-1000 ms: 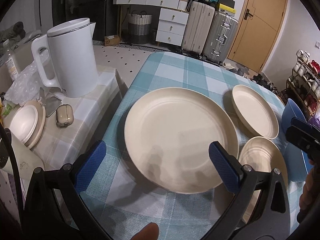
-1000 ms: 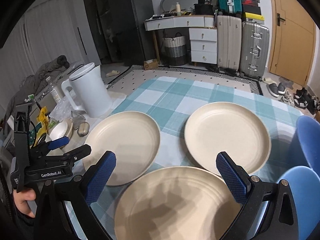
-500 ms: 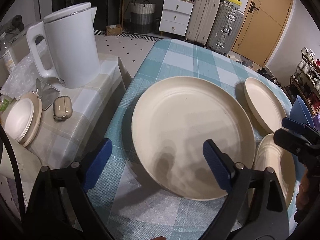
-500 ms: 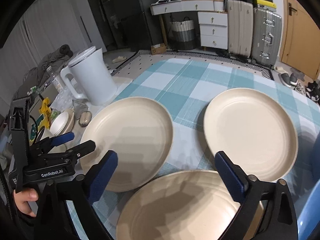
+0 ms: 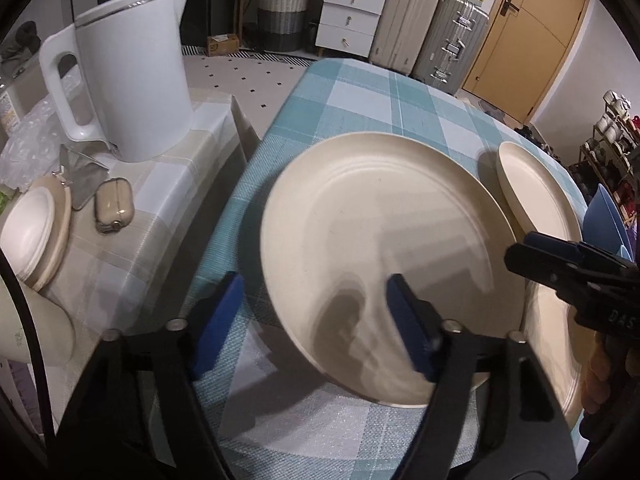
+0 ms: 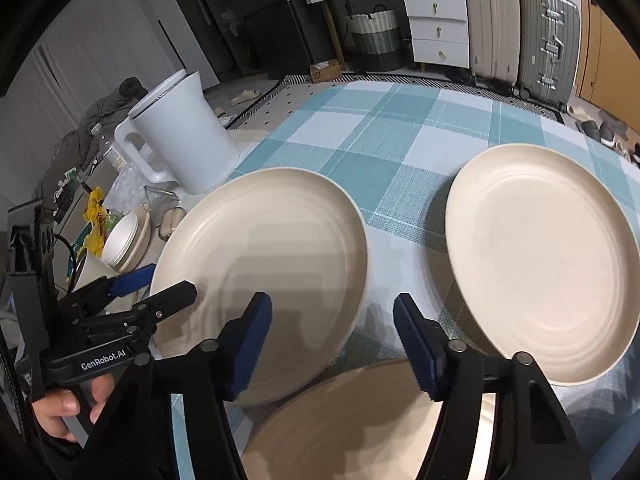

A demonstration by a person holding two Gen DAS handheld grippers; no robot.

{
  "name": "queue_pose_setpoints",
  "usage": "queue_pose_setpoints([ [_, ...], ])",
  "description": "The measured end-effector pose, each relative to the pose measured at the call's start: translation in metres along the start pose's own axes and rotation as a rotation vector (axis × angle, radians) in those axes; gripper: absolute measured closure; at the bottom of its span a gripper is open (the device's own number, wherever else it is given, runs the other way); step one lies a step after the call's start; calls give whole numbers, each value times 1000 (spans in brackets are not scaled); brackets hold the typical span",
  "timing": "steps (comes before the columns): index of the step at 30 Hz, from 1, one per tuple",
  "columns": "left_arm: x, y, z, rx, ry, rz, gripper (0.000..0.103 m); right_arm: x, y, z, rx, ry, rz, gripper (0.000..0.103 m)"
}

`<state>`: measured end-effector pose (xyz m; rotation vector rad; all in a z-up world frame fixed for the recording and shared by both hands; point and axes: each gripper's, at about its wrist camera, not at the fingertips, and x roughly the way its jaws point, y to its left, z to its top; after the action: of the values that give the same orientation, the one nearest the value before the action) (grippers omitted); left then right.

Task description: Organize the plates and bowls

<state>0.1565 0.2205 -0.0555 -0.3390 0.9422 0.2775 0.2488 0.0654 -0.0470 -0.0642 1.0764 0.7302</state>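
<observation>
Three cream plates lie on the blue checked tablecloth [image 6: 400, 136]. The left plate [image 5: 384, 256] [image 6: 264, 272] lies at the table's left edge. My left gripper [image 5: 316, 320] is open and straddles its near left rim, one pad outside, one over the plate; whether the pads touch is unclear. It shows in the right wrist view [image 6: 152, 288]. My right gripper [image 6: 332, 344] is open, above the near plate [image 6: 360, 424] and between the left plate and the right plate [image 6: 548, 260]; it shows in the left wrist view [image 5: 560, 264].
A white kettle [image 5: 128, 76] stands on a lower side table [image 5: 160, 208] left of the main table, with a small case [image 5: 114, 210] and stacked small dishes [image 5: 32, 232]. Blue bowls [image 5: 608, 224] sit at the far right. Suitcases and drawers stand behind.
Both grippers have moved forward and lower and their jaws have narrowed. The left one now straddles the left plate's rim.
</observation>
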Motion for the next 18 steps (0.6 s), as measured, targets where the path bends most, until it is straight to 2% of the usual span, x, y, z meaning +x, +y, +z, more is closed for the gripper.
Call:
queue_pose_setpoints([
  [3,6,0,0,-9,14,-11,52,5,-2,2,12,4,3,49],
  [10,7,0,-1,-17,7,-1,68,11,-5,1,31,9,0,73],
  [15,6,4,-1,-26,1,16,81,12,-7,-1,34,-5,-29,84],
  [18,6,7,0,-31,-2,15,83,12,-9,-1,32,-13,-37,87],
])
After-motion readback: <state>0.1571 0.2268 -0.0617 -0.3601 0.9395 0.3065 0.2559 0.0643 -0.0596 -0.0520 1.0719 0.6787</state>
